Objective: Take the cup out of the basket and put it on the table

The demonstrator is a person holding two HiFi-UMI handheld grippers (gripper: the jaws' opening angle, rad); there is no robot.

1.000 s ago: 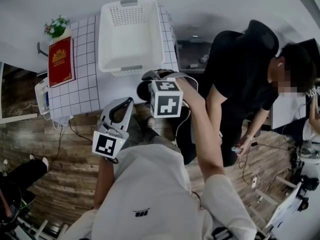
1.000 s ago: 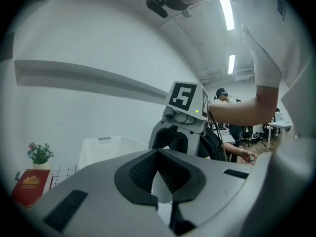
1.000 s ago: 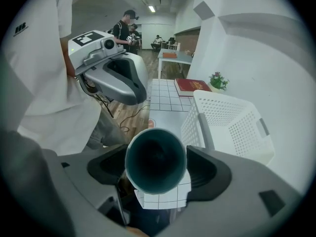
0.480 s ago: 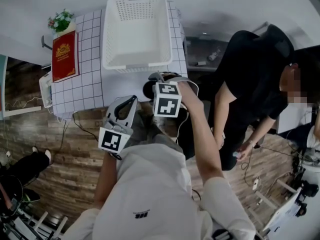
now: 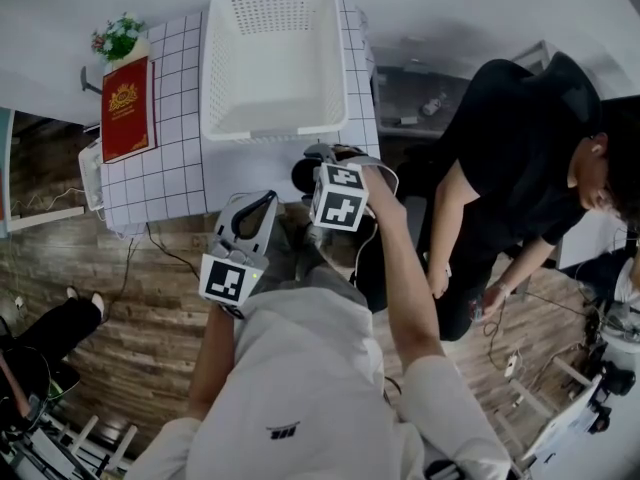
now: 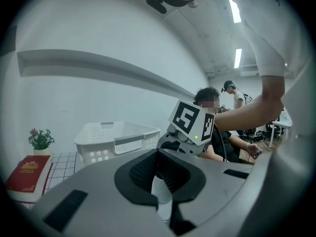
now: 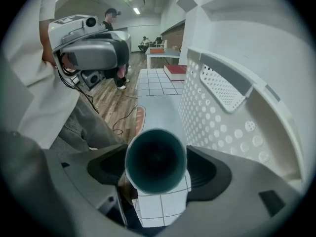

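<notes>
1. The left gripper is held back at the lower middle of the head view, off the table's near edge. Its jaws are brought together at the tips with nothing between them, so it is judged to be kept clear.
2. The right gripper is clamped on the cup, whose open mouth is turned towards that gripper's camera. The cup is already outside the basket, just beside its near wall and over the checked cloth. Whether it touches the cloth cannot be made out.
3. A plant and a red book are seen at the upper left, well apart from the cup.
4. The bare cloth between book and basket is judged open for setting down; only the basket wall crowds the grip.
5. A person in black is bent over at the right, away from the table.
</notes>
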